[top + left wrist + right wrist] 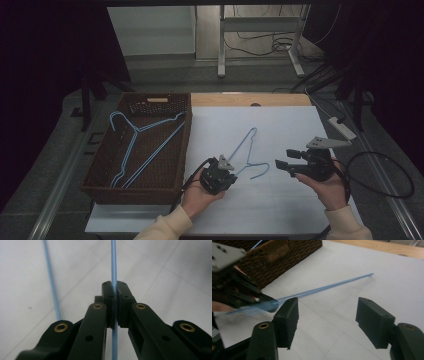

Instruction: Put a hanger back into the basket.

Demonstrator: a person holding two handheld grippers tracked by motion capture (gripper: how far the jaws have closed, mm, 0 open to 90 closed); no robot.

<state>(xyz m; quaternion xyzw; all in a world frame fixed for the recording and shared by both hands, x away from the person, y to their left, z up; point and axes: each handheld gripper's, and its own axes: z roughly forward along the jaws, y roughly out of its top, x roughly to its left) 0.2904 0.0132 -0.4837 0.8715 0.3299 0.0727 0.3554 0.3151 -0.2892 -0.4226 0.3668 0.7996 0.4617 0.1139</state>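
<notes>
A light-blue wire hanger (245, 147) lies on the white tabletop (280, 125) in the high view. My left gripper (229, 172) sits at the hanger's lower left and is shut on its wire. In the left gripper view the pads (110, 297) pinch one blue wire (114, 265), and a second length of wire (51, 277) runs past on the left. My right gripper (284, 158) hovers to the right of the hanger, jaws wide open with nothing between them. The right gripper view has its own gripper (327, 315) facing the hanger (332, 286) and the blurred left gripper (264, 302).
A brown wicker basket (135, 189) stands at the table's left and holds another blue hanger (140, 145). The right gripper view shows the basket (287, 255) beyond the left gripper. A white power strip (342, 127) and a black cable (385, 175) lie at the right.
</notes>
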